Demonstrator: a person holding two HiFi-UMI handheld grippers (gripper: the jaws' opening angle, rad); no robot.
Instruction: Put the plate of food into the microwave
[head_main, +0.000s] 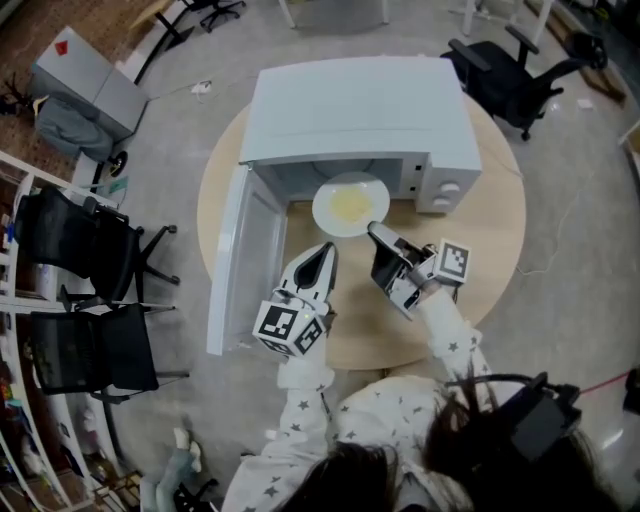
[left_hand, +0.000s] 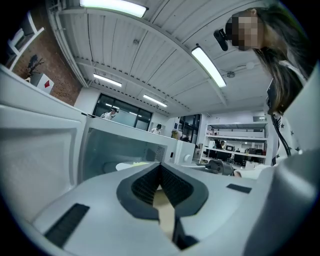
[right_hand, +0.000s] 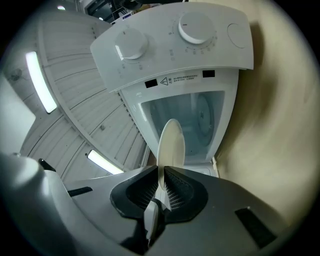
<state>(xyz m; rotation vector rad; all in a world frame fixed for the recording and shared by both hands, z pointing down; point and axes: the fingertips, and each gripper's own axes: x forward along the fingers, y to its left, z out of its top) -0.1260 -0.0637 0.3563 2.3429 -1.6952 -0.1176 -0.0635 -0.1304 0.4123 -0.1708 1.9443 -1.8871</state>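
A white microwave (head_main: 360, 110) stands on a round wooden table (head_main: 490, 250) with its door (head_main: 240, 260) swung open to the left. A white plate (head_main: 350, 205) with yellow food sits level at the mouth of the oven, partly under its top. My right gripper (head_main: 373, 231) is shut on the plate's near rim. In the right gripper view the plate (right_hand: 171, 145) stands edge-on between the pads (right_hand: 175, 195), with the oven cavity (right_hand: 200, 117) behind it. My left gripper (head_main: 328, 250) hovers just left of the plate, shut and empty. The plate (left_hand: 127, 165) lies ahead of its tips (left_hand: 161, 167).
The open door juts out past the table's left edge, close to my left gripper. The control panel with two knobs (right_hand: 175, 45) is on the oven's right. Black office chairs stand at the left (head_main: 90, 245) and back right (head_main: 510, 75).
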